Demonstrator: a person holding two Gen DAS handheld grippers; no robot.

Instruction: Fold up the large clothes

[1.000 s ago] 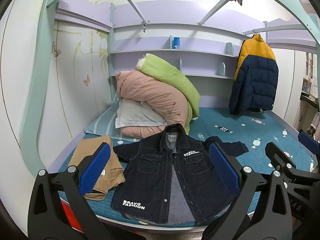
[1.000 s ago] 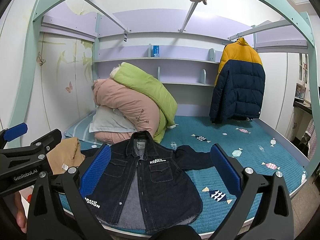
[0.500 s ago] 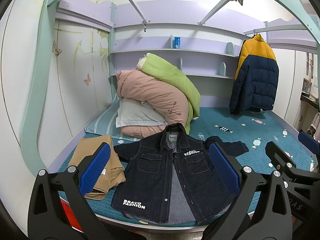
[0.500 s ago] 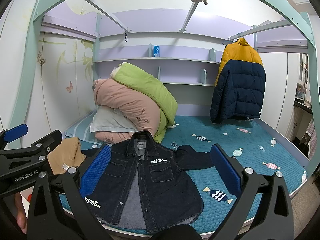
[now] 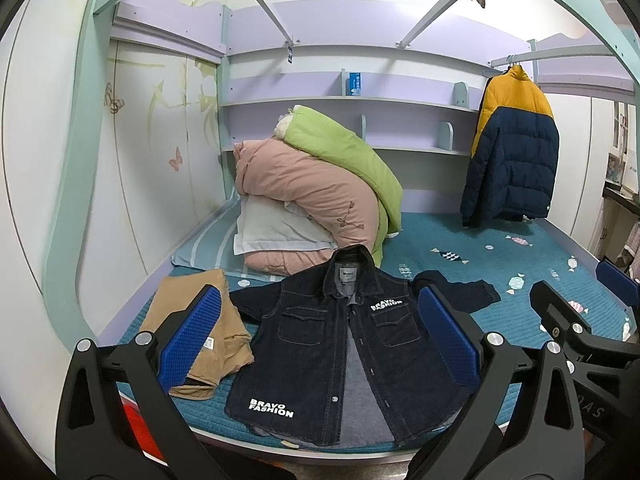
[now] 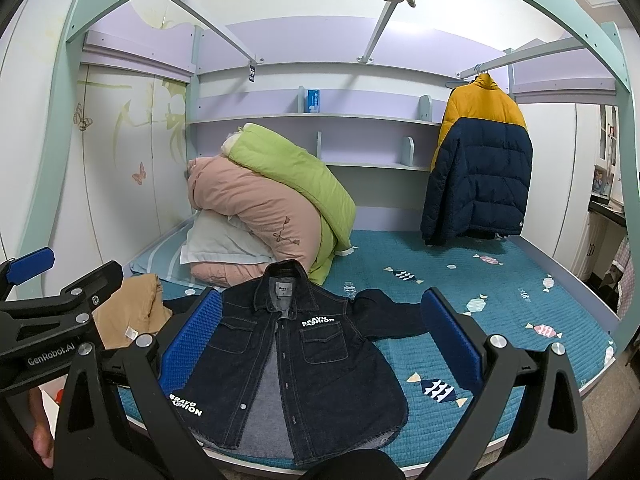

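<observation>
A dark denim jacket [image 5: 340, 344] [image 6: 296, 364] with white "BRAVO FASHION" lettering lies front-up and unbuttoned near the front edge of the teal bed [image 5: 520, 256] [image 6: 500, 292]. One sleeve [image 6: 392, 316] stretches out to the right; the other is partly hidden. My left gripper [image 5: 318, 340] hovers open in front of the jacket, holding nothing. Beside it my right gripper [image 6: 320, 340] is open too, with nothing between its blue pads [image 6: 452, 340]. The left gripper's body [image 6: 48, 320] shows at the left of the right wrist view.
A folded tan garment [image 5: 196, 320] [image 6: 128, 316] lies left of the jacket. Pink and green quilts with a pillow [image 5: 312, 200] [image 6: 260, 216] are piled at the back left. A yellow-and-navy puffer coat [image 5: 512, 148] [image 6: 480, 168] hangs at the back right. Bed frame posts [image 5: 68, 200] arch overhead.
Both views have shifted very slightly; the grippers stay open and the jacket has not moved.
</observation>
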